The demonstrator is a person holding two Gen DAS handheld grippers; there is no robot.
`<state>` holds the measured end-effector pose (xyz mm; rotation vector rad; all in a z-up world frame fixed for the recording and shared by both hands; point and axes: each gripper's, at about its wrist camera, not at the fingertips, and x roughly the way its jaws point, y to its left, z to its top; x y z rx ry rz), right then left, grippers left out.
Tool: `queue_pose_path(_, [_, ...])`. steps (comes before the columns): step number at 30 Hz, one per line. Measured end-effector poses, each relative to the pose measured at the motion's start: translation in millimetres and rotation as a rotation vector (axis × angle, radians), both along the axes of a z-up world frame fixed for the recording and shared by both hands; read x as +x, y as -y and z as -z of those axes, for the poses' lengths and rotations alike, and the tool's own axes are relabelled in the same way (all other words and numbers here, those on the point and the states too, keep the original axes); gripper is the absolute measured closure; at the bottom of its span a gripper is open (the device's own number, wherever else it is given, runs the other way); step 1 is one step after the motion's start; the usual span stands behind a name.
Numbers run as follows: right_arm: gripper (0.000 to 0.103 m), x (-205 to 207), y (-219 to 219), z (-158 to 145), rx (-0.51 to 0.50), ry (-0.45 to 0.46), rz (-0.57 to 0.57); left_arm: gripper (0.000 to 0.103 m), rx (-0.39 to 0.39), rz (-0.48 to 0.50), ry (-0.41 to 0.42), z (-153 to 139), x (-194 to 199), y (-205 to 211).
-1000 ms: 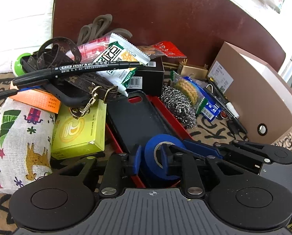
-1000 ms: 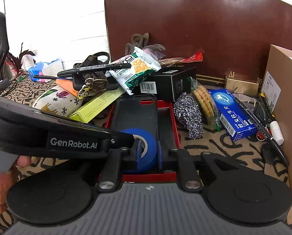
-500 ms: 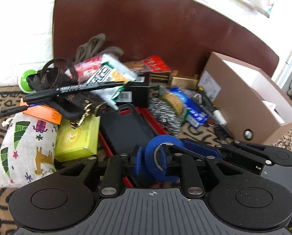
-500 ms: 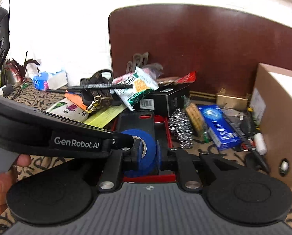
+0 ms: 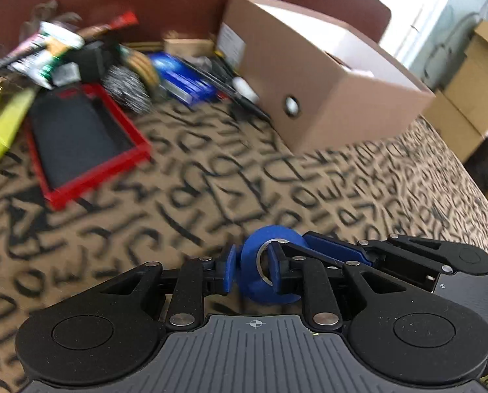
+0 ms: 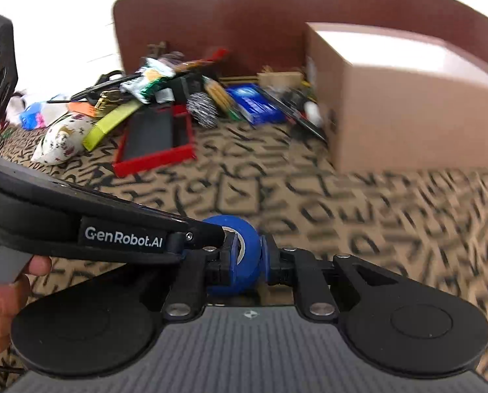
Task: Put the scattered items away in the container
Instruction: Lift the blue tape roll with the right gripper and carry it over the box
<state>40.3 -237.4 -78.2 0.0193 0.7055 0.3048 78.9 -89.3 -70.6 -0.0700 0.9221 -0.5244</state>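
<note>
Both views are bright with daylight. In the left wrist view the wall is washed out at one to two o'clock; in the right wrist view it burns to white from ten to twelve o'clock. Motion blur smears the patterned cloth [image 5: 211, 177], the pile of clutter [image 6: 165, 98] and the cardboard box [image 6: 407, 111]. Only the near black camera mounts stay sharp. Fisheye curvature bends the edges, and the corners go dark.

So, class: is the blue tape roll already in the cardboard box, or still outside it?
Outside. The blue tape roll sits between the right claw's pads above the patterned cloth, short of the cardboard box.
</note>
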Motion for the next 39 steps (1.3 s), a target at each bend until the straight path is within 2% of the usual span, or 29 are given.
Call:
queue_pose_path(12, [0.083, -10, 11, 5, 0.038, 0.015, 0.003, 0.063, 0.018, 0.023, -0.031, 2, 0, 7])
queue_pose_path(17, [0.083, -11, 12, 6, 0.033, 0.02, -0.011, 0.071, 0.03, 0.036, -0.032, 4, 1, 10])
queue_pose_path(25, [0.084, -10, 11, 9, 0.037, 0.028, -0.01, 0.07, 0.024, 0.022, -0.042, 6, 4, 9])
queue_pose_path(27, [0.085, -11, 13, 6, 0.045, 0.027, -0.002, 0.072, 0.039, 0.017, -0.037, 1, 2, 13])
queue_pose_path(28, [0.085, -12, 14, 4, 0.044, 0.031, 0.0, 0.067, 0.046, 0.017, -0.032, -2, 1, 15])
queue_pose_path(31, [0.086, -17, 22, -7, 0.029, 0.074, 0.014, 0.066, 0.047, 0.033, -0.001, -17, -1, 27])
queue_pose_path(39, [0.086, -8, 79, -52, 0.017, 0.232, 0.107, 0.067, 0.011, 0.107, 0.147, -78, 10, 96])
